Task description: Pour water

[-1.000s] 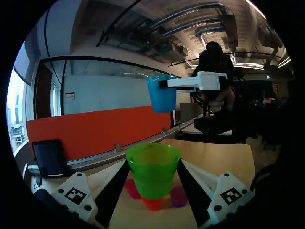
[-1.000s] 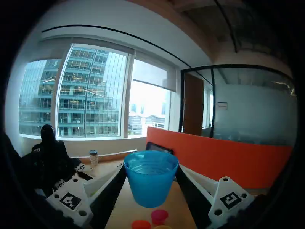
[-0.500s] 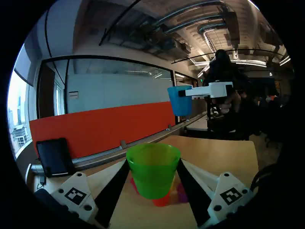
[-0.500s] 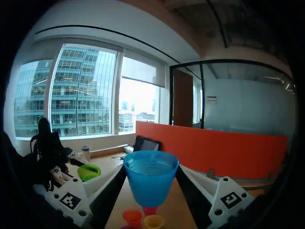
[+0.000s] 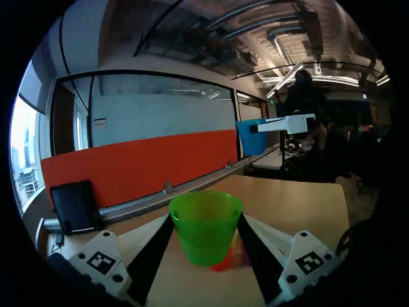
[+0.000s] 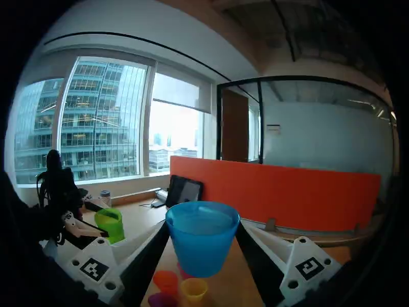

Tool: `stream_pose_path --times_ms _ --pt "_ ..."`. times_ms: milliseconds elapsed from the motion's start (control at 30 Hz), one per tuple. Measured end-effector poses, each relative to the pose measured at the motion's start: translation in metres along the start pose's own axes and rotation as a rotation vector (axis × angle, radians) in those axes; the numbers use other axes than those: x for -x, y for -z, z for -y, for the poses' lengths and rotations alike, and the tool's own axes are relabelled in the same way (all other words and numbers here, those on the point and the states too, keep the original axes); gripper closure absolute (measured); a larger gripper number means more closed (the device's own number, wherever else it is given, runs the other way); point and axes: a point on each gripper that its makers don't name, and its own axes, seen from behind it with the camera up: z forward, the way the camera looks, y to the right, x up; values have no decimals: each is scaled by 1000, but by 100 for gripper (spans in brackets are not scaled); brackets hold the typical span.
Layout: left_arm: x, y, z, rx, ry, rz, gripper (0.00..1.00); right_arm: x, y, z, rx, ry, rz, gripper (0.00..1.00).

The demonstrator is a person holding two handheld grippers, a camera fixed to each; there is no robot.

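Holding both cups up and well apart; this reads as the approach before the pour. Left gripper (image 5: 205, 245): jaws clamped on the green cup (image 5: 205, 222), upright over the worktop (image 5: 296, 197). Right gripper (image 6: 203, 253): jaws clamped on the blue cup (image 6: 202, 238), upright, water seemingly near the rim. Next move likely needs the blue rim brought above the green mouth, then a slow tilt. A cup this full could slop.
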Motion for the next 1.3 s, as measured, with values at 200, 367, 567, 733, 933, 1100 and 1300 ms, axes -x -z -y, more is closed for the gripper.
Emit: stream_pose_path --times_ms 200,367,567,733,933,1100,1300 --pt "12 -1 0 0 -9 33 15 18 3 -4 4 -6 32 8" --pt "23 0 2 0 -2 59 15 35 6 -6 6 4 60 8" --pt "39 0 2 6 0 94 15 61 10 -5 -4 7 107 8" --pt "54 -2 0 14 -4 132 15 82 12 -7 -2 12 149 8" --pt "71 -4 -3 23 3 166 15 113 14 -2 -14 8 209 8" --pt "86 -5 -5 30 8 201 15 139 16 1 -23 16 254 8" --pt "104 -6 -6 37 13 245 15 168 20 1 -29 27 314 8"
